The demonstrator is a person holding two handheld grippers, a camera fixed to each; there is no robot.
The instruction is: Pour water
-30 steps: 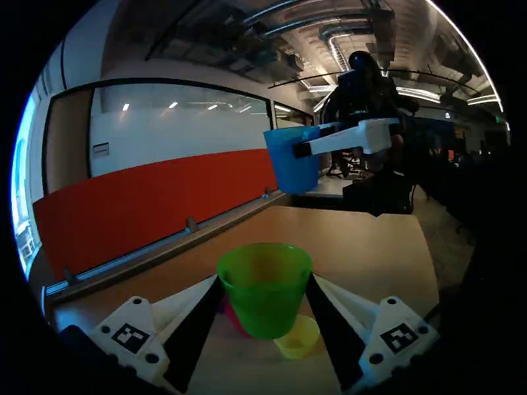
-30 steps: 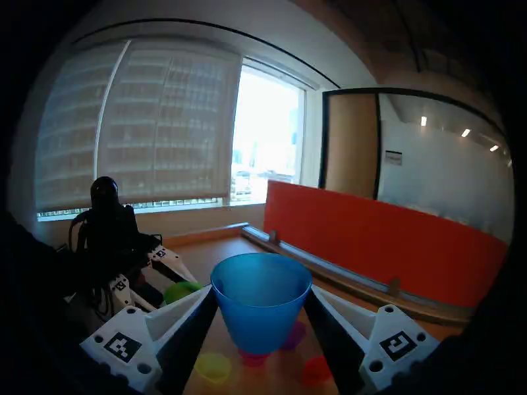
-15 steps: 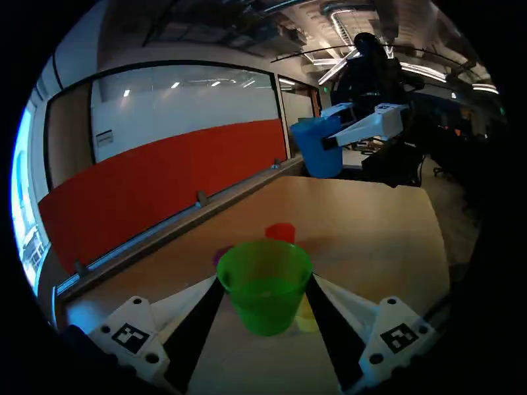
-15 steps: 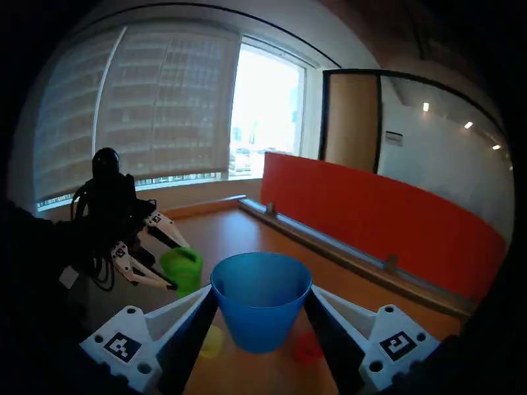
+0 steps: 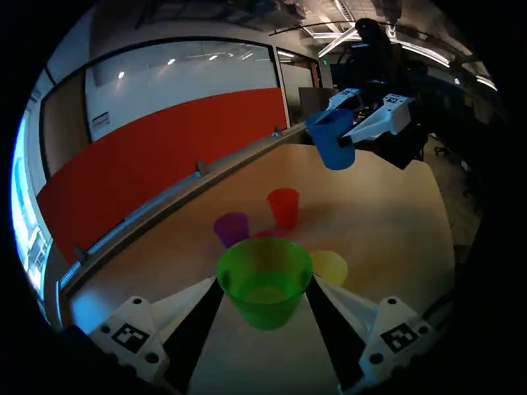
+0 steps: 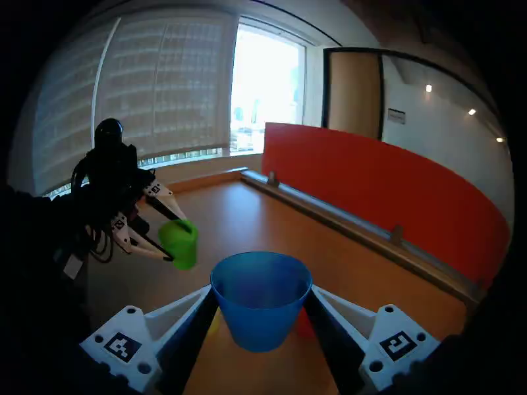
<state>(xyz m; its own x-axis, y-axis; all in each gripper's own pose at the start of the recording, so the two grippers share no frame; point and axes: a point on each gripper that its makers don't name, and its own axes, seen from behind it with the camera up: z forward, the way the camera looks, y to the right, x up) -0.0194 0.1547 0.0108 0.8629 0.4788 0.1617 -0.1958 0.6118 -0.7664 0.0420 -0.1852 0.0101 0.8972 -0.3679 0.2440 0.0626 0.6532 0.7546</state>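
Note:
In the left gripper view my left gripper point(image 5: 265, 296) is shut on a green cup point(image 5: 265, 280) held upright above the wooden table point(image 5: 382, 217). Farther off, the right gripper point(image 5: 342, 135) holds a blue cup point(image 5: 332, 138), slightly tilted, over the table's far side. In the right gripper view my right gripper point(image 6: 261, 309) is shut on the blue cup point(image 6: 261, 299). The left gripper point(image 6: 165, 240) with the green cup point(image 6: 179, 243) hangs off to the left there.
Small cups stand on the table: red point(image 5: 284, 207), purple point(image 5: 232, 228) and yellow point(image 5: 327, 266), with a pink one point(image 5: 269, 234) partly hidden behind the green cup. An orange partition point(image 5: 158, 158) with a metal rail runs along the table's edge. A window point(image 6: 267, 92) lies beyond.
Both gripper views have tilted downward, bringing the table and small cups into sight. The blue cup has come lower over the table. Both grips are unchanged.

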